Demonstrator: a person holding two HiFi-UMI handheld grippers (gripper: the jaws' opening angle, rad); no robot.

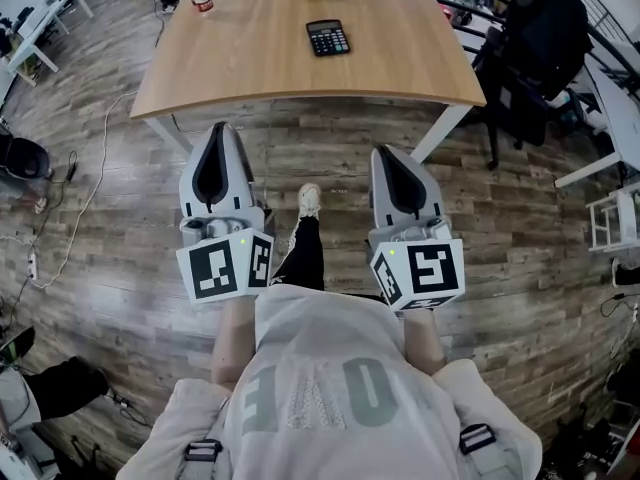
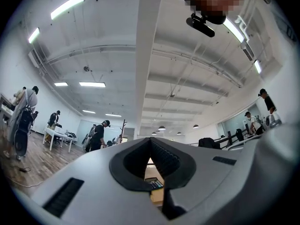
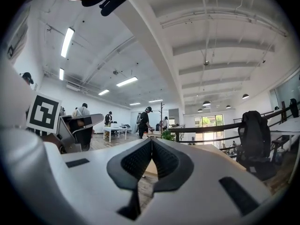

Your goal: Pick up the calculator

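Left hand-held gripper [image 1: 222, 128] and right hand-held gripper [image 1: 384, 152], jaws together, empty, short of table [image 1: 300, 90] edge; calculator [image 1: 328, 38] well beyond.

Calculator [image 2: 154, 183] beyond closed left gripper [image 2: 150, 140]

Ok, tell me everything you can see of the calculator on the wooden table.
The calculator is a dark, flat rectangle, apparently plastic, with a display strip at its far end and rows of small keys below it. It lies face up on the wooden table, beyond the middle toward the far side, turned slightly askew. Only the tabletop touches it; nothing rests on it.
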